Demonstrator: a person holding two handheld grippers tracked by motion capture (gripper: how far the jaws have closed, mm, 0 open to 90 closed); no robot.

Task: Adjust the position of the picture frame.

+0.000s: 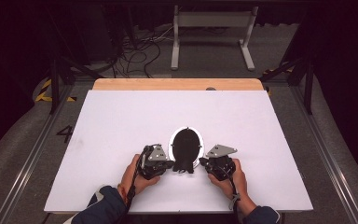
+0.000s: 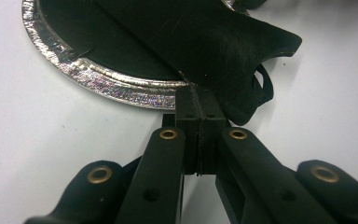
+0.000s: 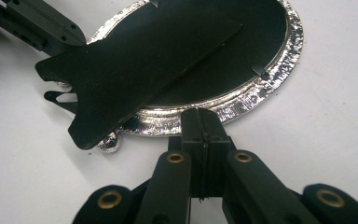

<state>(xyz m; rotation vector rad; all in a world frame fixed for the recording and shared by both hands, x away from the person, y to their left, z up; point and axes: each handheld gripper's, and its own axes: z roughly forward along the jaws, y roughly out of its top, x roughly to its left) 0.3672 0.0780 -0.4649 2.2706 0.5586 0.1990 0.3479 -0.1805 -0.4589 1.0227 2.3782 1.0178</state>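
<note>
Two tools (image 1: 186, 165) flanking oval frame (image 1: 172, 140)

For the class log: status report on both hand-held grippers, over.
Left hand-held gripper shut, at the oval frame. Right hand-held gripper shut, at its silver rim. Nothing in the way.

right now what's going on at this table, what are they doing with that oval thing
A person holds a gripper in each hand at a white table. Between them lies an oval picture frame face down, its silver rim around a black back with a fold-out stand. The left gripper and right gripper are both shut, their tips at the rim on either side. Whether they pinch it is unclear.
</note>
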